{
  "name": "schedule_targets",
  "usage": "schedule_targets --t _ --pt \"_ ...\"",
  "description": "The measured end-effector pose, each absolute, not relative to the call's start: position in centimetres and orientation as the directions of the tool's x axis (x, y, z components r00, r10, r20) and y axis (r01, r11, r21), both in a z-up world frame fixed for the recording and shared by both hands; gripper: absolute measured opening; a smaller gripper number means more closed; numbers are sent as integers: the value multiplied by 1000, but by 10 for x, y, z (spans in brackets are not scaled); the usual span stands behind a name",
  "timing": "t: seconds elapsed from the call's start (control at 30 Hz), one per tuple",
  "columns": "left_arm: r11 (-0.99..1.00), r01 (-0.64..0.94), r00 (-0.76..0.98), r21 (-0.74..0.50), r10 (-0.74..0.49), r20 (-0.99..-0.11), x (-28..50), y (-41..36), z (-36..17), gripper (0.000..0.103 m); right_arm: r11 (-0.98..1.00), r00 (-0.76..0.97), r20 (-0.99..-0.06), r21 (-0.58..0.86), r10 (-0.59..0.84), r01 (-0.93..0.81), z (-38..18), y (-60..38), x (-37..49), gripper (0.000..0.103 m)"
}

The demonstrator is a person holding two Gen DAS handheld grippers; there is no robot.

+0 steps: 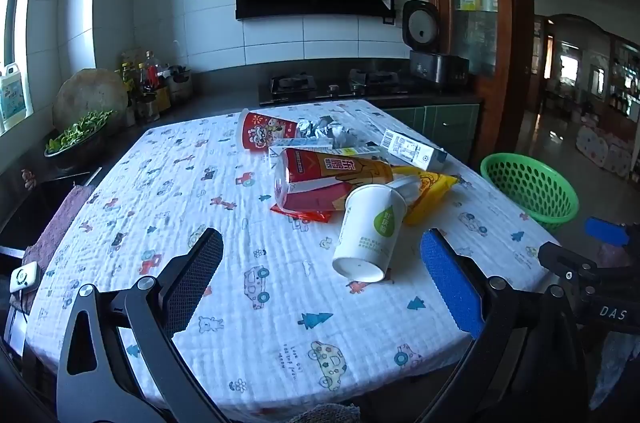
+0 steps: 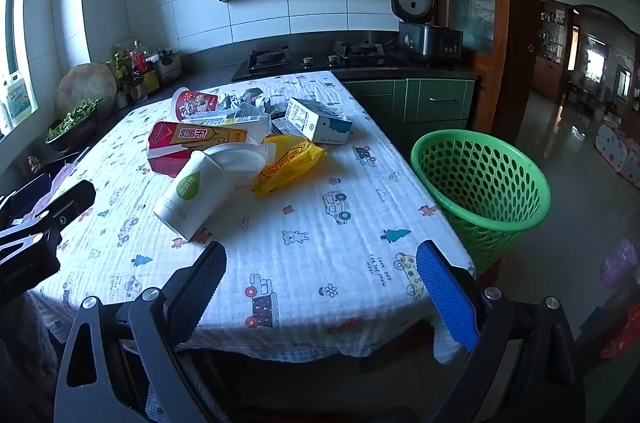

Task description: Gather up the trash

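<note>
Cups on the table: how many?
2. A white cup lies on its side at the near edge of the trash pile; a red printed cup lies at the far end. The pile may hide others.

Near cloth (image 1: 224,207) bare; trash pile (image 1: 340,179) blocks table centre.
</note>
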State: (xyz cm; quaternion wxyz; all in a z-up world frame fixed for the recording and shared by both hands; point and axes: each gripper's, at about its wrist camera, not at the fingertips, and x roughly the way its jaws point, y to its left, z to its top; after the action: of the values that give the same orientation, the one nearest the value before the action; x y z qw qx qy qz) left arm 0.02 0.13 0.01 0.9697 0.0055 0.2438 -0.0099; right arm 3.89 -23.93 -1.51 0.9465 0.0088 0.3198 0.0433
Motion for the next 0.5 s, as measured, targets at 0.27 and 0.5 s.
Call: schedule_targets --t 0.27,0.5 --pt "999 29 880 14 -19 -474 0 6 0 98 996 787 -610 47 87 -74 -16 -239 40 93" --pt "999 24 881 23 -10 -472 1 -1 -1 98 996 788 -610 46 85 -72 -17 -238 37 93"
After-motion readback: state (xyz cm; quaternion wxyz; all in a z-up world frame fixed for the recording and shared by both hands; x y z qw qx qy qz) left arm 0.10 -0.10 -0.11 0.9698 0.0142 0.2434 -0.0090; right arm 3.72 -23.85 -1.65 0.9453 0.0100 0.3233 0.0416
